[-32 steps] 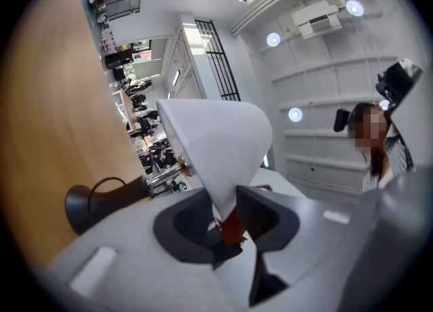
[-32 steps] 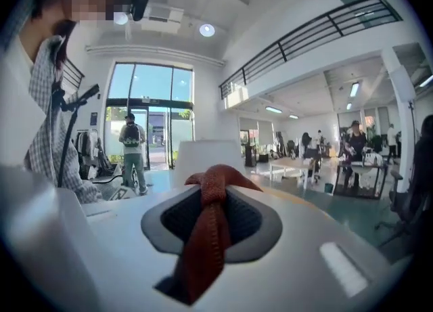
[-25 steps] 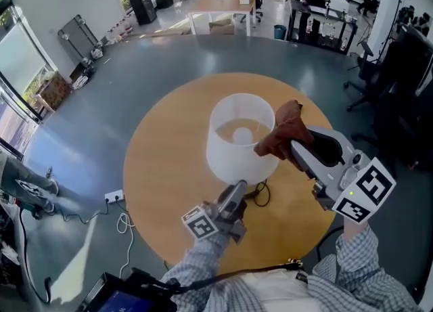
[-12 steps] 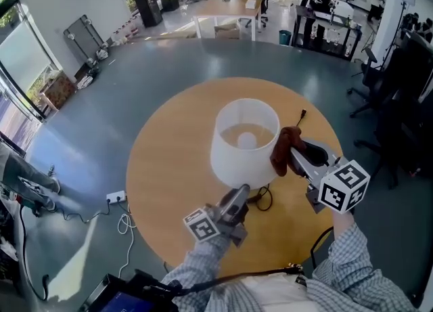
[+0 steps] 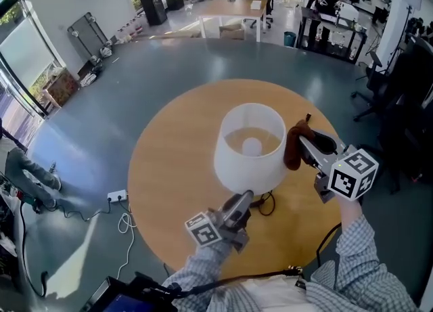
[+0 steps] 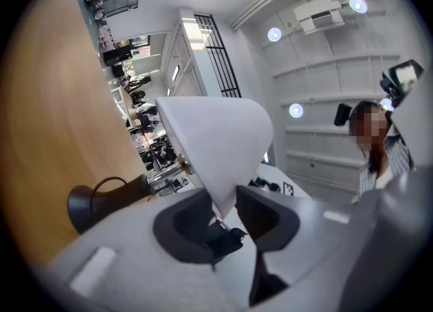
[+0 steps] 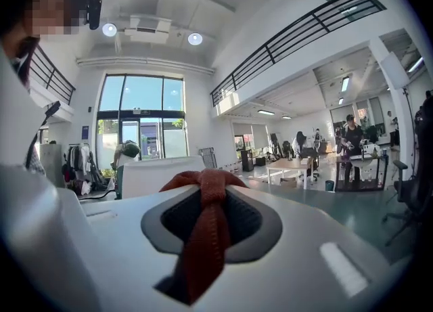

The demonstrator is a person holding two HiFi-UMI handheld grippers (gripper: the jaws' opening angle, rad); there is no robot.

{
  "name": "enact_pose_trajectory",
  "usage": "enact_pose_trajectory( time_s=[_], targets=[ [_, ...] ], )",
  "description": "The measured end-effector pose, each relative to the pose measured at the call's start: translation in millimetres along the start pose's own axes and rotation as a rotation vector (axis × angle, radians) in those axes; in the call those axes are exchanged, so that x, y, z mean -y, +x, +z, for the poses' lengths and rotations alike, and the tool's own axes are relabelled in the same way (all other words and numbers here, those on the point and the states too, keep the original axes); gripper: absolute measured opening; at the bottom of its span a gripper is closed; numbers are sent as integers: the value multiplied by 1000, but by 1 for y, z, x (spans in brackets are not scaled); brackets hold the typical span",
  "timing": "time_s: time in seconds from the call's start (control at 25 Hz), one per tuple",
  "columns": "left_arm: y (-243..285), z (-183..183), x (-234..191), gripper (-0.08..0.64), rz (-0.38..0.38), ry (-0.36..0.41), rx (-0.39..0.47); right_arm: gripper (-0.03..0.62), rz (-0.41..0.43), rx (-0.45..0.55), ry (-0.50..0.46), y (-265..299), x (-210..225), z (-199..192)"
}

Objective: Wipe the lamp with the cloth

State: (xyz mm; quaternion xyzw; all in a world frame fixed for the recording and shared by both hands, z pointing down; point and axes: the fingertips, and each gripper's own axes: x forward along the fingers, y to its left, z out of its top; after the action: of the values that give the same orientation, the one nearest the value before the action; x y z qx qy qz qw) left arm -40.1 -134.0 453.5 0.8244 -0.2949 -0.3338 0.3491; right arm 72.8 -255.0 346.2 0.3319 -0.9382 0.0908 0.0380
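Note:
A lamp with a white shade (image 5: 250,148) stands in the middle of a round wooden table (image 5: 169,162). My left gripper (image 5: 242,202) reaches up from the near side and is shut on the shade's lower rim (image 6: 223,199), which runs between its jaws. The lamp's black base (image 6: 95,202) shows below the shade in the left gripper view. My right gripper (image 5: 306,145) is shut on a rust-brown cloth (image 5: 294,145), which hangs against the shade's right side. In the right gripper view the cloth (image 7: 206,216) is bunched between the jaws, with the white shade (image 7: 162,172) just behind.
The lamp's black cord (image 5: 265,202) loops on the table near the base. A white power strip (image 5: 115,196) and cables lie on the grey floor at the left. Office chairs (image 5: 379,94) stand to the right, and desks with people are at the back.
My right gripper has come down with the cloth from above the shade's rim to its right side. The left gripper has kept its hold on the lower rim.

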Motion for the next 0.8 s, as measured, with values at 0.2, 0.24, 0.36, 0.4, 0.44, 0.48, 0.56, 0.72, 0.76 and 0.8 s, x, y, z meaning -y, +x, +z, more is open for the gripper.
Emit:
enact_pose_trajectory(
  time_s=[0.2, 0.24, 0.36, 0.4, 0.44, 0.48, 0.56, 0.72, 0.76, 0.8],
  targets=[
    [-2, 3, 0, 112, -3, 0, -2, 87, 25, 66, -37, 18, 2, 42],
    [-2, 4, 0, 112, -3, 0, -2, 87, 29, 73, -44, 22, 1, 47],
    [-2, 3, 0, 112, -3, 1, -3, 87, 41, 72, -46, 32, 4, 52],
    [-2, 2, 0, 112, -3, 2, -4, 87, 46, 64, -39, 35, 6, 49],
    [-2, 2, 1, 112, -4, 3, -4, 87, 51, 54, -29, 38, 9, 44],
    [-2, 2, 1, 112, -4, 3, -5, 87, 56, 41, -16, 42, 13, 38],
    [-3, 3, 1, 112, -2, 4, -8, 87, 64, 2, 2, 50, 19, 24],
    [-2, 4, 1, 112, 0, 6, -10, 87, 95, -94, -19, 67, 29, 4],
    [-1, 4, 1, 112, 2, 5, -11, 87, 107, -118, -28, 71, 31, 0],
    [-1, 3, 1, 112, 3, 5, -12, 87, 121, -141, -33, 75, 33, -4]
  ],
)
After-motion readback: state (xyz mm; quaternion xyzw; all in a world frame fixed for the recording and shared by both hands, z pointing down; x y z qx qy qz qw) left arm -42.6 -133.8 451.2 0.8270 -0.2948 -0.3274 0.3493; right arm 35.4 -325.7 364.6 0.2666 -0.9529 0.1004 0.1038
